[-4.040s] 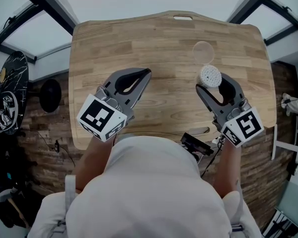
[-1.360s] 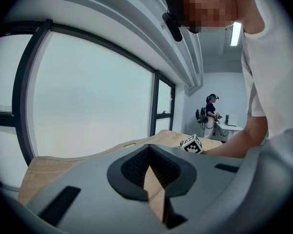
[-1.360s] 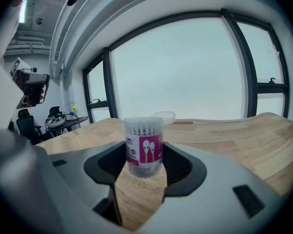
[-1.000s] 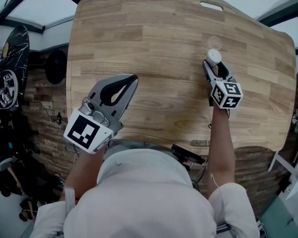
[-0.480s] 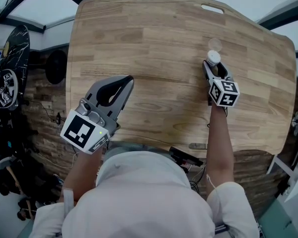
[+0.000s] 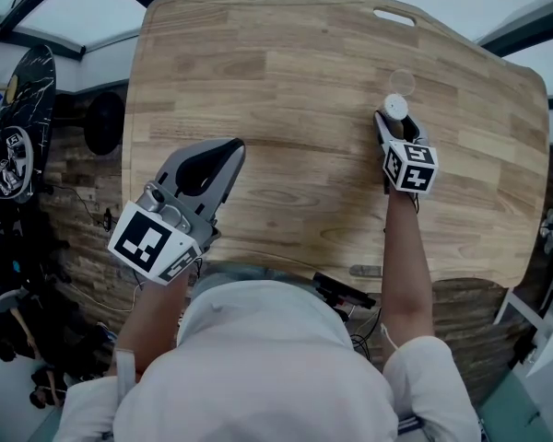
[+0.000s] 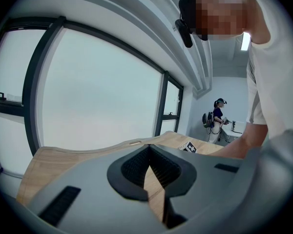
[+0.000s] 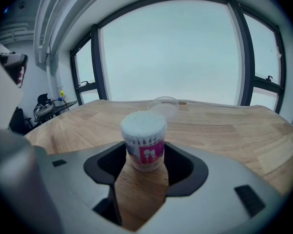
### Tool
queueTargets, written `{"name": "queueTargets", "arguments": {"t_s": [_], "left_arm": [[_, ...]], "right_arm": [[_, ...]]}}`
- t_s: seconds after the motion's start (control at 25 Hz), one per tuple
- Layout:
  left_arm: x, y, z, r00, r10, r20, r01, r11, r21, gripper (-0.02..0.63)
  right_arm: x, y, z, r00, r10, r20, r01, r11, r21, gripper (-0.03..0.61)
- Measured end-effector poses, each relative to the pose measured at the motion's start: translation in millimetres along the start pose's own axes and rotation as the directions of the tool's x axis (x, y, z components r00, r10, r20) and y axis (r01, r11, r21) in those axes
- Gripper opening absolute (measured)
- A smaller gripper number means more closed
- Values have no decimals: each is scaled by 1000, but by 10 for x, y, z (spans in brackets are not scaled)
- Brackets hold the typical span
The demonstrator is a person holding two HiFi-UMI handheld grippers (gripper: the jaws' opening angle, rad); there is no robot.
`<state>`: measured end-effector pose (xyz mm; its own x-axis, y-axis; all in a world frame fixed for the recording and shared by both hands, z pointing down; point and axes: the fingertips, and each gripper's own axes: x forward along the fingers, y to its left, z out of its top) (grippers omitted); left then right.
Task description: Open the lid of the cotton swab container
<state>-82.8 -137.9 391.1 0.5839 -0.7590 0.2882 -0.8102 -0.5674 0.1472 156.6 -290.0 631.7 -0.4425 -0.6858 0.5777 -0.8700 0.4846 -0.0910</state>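
Observation:
The cotton swab container (image 6: 395,108) is a small clear tub with a pink label, packed with white swabs and with its top uncovered. It stands upright on the wooden table (image 6: 304,63). My right gripper (image 6: 394,120) is shut on its lower body, one jaw on each side; the right gripper view shows the container (image 8: 144,140) in that gripper (image 8: 144,156). The clear round lid (image 6: 401,81) lies flat on the table just beyond it, and the same lid (image 8: 163,106) shows there too. My left gripper (image 6: 232,147) hovers shut and empty over the table's near left, well away. In its own view, that gripper (image 7: 149,149) has its jaws meeting.
A handle slot (image 6: 394,16) is cut into the table's far edge. Left of the table stand a round black stool (image 6: 101,122) and a dark patterned board (image 6: 18,155). Another person (image 7: 216,126) stands far back in the room.
Since four seconds ago my right arm has reached farther across the table with the container, toward the lid. Over the last second it sank slightly. The left gripper has hardly moved.

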Motion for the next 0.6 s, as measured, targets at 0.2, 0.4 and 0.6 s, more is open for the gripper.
{"name": "queueTargets", "arguments": {"t_s": [0.2,0.4,0.6], "left_arm": [[-34,-15,-26,1000,2,0,-2,1000,-10,12],[-54,-43,-24,1000,0,11,0,1000,-23,12],[-82,-50,13,1000,-2,27,3,1000,-29,12]], "right_arm": [[58,-79,13,999,-27,-25,27,999,-18,245],[115,-166,27,998,-29,-62,27,999,-35,245],[19,-94,84,999,21,-36,-22,1000,-16,253]]}}
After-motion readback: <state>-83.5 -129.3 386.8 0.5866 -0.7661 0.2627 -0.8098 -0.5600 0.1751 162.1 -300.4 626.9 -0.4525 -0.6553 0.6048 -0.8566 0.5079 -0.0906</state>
